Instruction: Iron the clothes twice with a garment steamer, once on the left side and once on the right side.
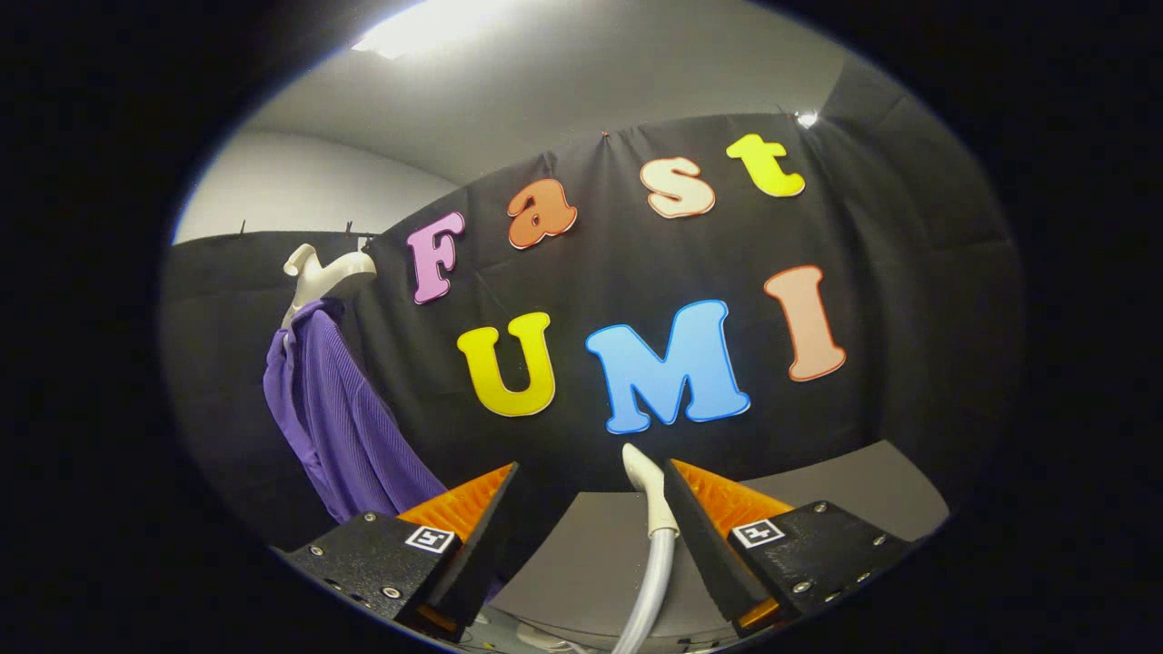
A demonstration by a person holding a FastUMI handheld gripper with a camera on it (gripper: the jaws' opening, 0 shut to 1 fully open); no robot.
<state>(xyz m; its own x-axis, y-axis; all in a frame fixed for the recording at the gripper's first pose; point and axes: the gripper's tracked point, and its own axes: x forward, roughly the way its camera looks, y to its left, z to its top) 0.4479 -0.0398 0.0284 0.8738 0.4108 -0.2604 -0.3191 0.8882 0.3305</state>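
- Gripper (591, 490) at lower centre of frame, fingers spread wide, pinching nothing.
- Steamer nozzle and hose (656, 536) rise just inside the right finger, lower centre; contact unclear, left finger well clear, so no grip.
- Purple garment (341, 418) hangs on a white hanger (318, 272) at left of frame against the black booth wall (909, 272), hung for vertical passes.
- My read: steamer not yet in grip, ironing not started.

garment (341, 418): hangs on a hanger (318, 272), beyond the left finger
steamer hose (656, 545): between the fingers, beside the right one
gripper (591, 509): fingers apart
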